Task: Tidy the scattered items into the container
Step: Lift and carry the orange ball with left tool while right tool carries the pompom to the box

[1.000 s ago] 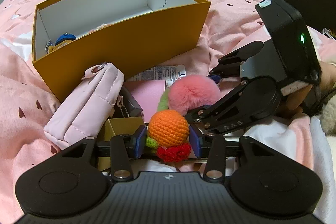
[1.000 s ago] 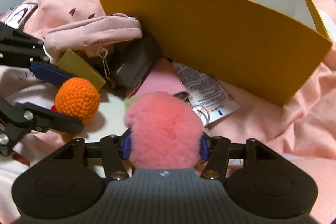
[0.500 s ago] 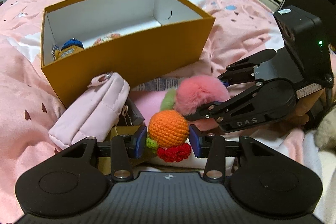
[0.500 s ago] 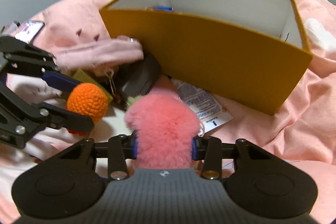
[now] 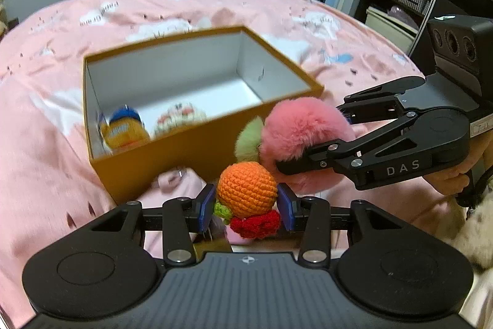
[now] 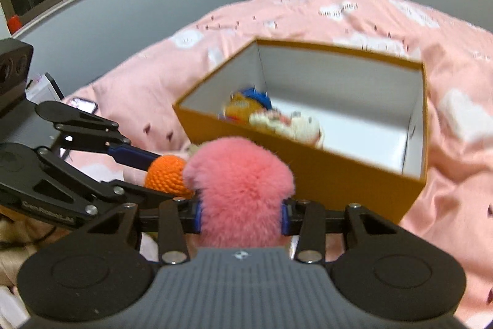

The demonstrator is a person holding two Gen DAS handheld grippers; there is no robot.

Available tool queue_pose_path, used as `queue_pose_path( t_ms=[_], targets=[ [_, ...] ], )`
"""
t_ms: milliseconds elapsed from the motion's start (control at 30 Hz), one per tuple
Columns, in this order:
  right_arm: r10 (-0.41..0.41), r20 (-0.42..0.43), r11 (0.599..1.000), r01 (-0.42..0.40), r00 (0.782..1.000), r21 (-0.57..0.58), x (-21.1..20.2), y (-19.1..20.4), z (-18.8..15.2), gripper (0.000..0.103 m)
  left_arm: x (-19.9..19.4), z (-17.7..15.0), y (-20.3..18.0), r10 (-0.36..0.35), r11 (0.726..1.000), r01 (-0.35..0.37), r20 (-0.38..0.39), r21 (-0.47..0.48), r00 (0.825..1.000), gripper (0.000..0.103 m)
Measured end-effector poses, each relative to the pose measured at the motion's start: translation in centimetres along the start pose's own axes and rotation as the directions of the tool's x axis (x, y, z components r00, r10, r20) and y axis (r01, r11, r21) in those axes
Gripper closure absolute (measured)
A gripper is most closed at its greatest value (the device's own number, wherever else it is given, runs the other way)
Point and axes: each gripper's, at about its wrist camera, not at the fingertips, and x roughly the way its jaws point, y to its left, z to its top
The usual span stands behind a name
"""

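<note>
My left gripper (image 5: 246,207) is shut on an orange crochet ball (image 5: 247,184) with a red and green trim, held above the bed. Beside it on the right, my right gripper (image 6: 241,218) is shut on a fluffy pink pompom (image 6: 238,190) with a pale green puff (image 5: 249,139) attached. Both hang just in front of the near wall of the open mustard-yellow box (image 5: 197,150) (image 6: 354,171). Inside the box lie a yellow and blue plush (image 5: 124,128) and a white plush (image 6: 289,124).
A pink quilted pouch (image 5: 175,184) lies on the pink bedspread (image 5: 46,144) below the box's near wall, partly hidden by my left gripper. A person's hand (image 5: 453,178) holds the right gripper. Shelves and a doorway stand beyond the bed.
Both grippers have risen with their items off the bed. The box interior now shows from above, and the pouch and other clutter have dropped mostly out of view.
</note>
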Motion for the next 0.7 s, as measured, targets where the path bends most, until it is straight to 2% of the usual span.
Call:
queue_pose_path(
  t_ms=[233,433,700],
  targets=[
    [0.013,0.082,1.0,-0.011,0.997,-0.028,-1.4,-0.1,3.1,0.058,-1.1,2.9,0.7,0.038,0.999,-0.039,0.068,0.017,0.997,0.053],
    [0.002,0.133,0.998,0.006,0.991,-0.056,-1.4,-0.6,6.2,0.058,-1.8,5.8,1.8,0.104,0.991,-0.113,0.115,0.075,0.988,0.053],
    [0.001,0.157,1.0,-0.002,0.988,0.003,1.1,-2.9,10.9,0.058,0.3,9.4,4.7,0.194,0.968,-0.208,0.109,0.141,0.975,0.053]
  ],
)
